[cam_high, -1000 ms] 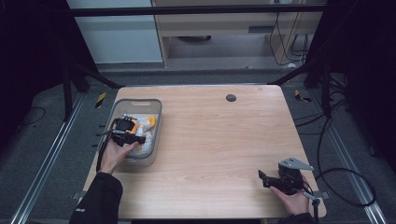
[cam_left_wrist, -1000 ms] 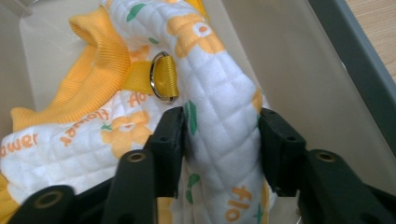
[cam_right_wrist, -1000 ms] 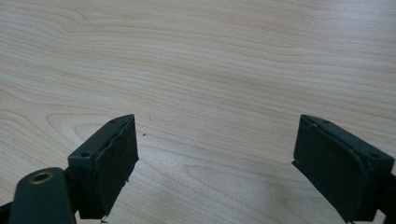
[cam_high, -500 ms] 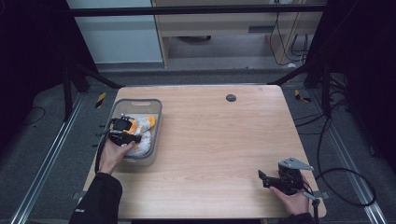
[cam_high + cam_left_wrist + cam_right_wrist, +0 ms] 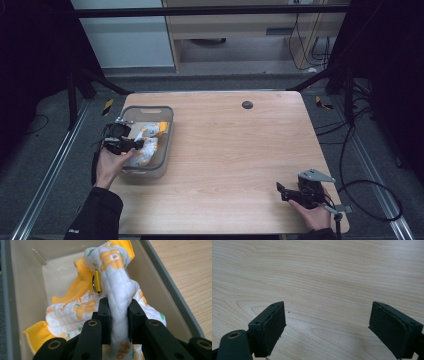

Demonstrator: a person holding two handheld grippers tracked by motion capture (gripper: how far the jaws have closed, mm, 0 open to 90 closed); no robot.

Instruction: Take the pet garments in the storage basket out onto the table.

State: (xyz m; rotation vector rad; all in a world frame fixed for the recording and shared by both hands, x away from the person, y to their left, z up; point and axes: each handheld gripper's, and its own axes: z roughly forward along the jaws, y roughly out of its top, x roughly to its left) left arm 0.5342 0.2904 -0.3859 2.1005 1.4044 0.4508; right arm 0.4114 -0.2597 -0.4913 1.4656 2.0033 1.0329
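Both jaws of the left gripper [image 5: 117, 315] pinch a fold of the quilted garment [image 5: 117, 285] above the grey bin [image 5: 172, 290]. One thin pinch could slip as it lifts; the right gripper [image 5: 328, 327] rests agape.

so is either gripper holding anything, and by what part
The left gripper pinches a raised fold of the white-and-orange quilted cloth over the grey bin. The right gripper holds nothing.

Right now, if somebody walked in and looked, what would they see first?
Probably the bright garment, white with orange flowers and yellow trim, pinched by the left tongs and bunched up inside the grey bin at the table's left side. Next, the right tongs, wide open over bare wooden table near the front right corner.
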